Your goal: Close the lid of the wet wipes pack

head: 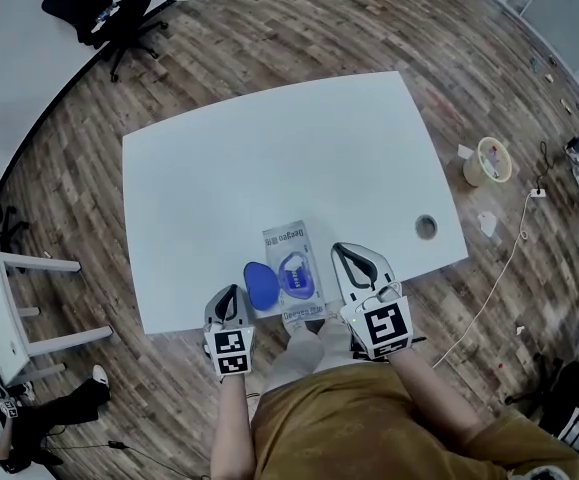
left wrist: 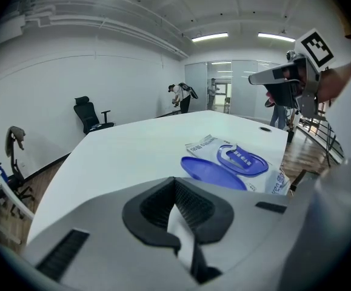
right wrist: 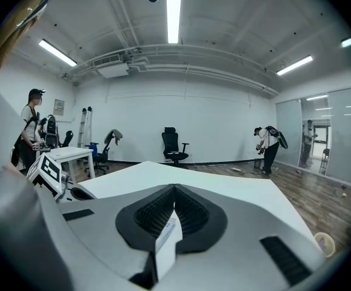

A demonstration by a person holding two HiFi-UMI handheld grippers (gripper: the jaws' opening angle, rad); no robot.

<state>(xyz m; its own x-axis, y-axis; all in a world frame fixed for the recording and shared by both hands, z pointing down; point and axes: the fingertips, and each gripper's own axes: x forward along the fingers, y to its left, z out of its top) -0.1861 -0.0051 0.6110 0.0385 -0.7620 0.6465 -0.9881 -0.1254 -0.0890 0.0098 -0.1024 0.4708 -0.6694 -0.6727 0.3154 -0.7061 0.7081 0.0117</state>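
Here the left tongs [head: 232, 292] and right tongs [head: 350, 255], both pinched together empty, flank the open-lidded wipes pack [head: 297, 264]

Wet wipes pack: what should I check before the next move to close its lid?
The lid is open, flat left of the wet wipes pack: ok.
The pack lies flat at the table's near edge: ok.
The left gripper beside the lid, jaws together, empty: ok.
The right gripper right of the pack, jaws together, empty: ok.
Nothing sticks out of the opening: cannot tell.
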